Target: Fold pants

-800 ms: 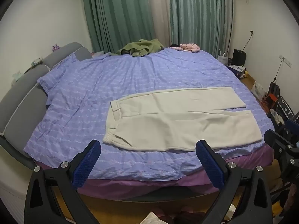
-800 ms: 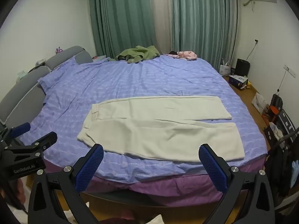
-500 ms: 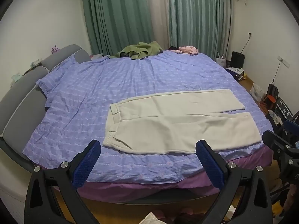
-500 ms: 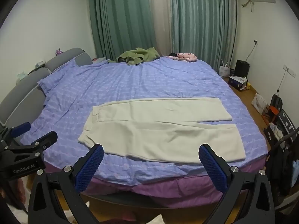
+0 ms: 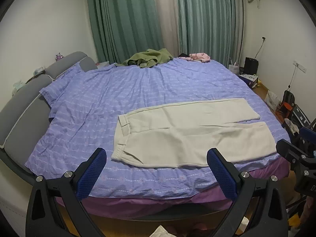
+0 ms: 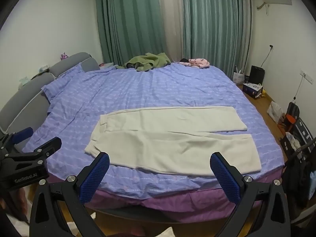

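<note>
- Both sets of jaws stand wide apart and hold nothing: the left gripper [image 5: 157, 167] and the right gripper [image 6: 162, 169] hang off the near edge of the bed [image 5: 138, 90], clear of the cloth.
- The spread jaws suit a first grab, I judge; no fold has begun.
- The pants [image 5: 189, 134] lie flat near the front edge of the bed, waistband to the left, legs running right, the far leg a little apart from the near one at the cuffs.
- Laid out this way, the near edge faces both grippers, so one can take the waist end and the other the cuff end, probably to bring one leg over the other.
- Going left to right around them: a grey headboard [image 5: 21, 106] along the left side, then open purple sheet between it and the waistband.
- At the far edge lie a green garment [image 5: 148, 58] and a pink garment [image 5: 199, 56], well apart from the pants and no hindrance.
- Behind them hang green curtains [image 5: 126, 19].
- On the right, floor clutter stands beside the bed: a dark box [image 6: 256, 76] and bags by the wall.
- Nothing lies on the pants; the only thing between the jaws and the cloth is the strip of sheet at the bed's edge.
</note>
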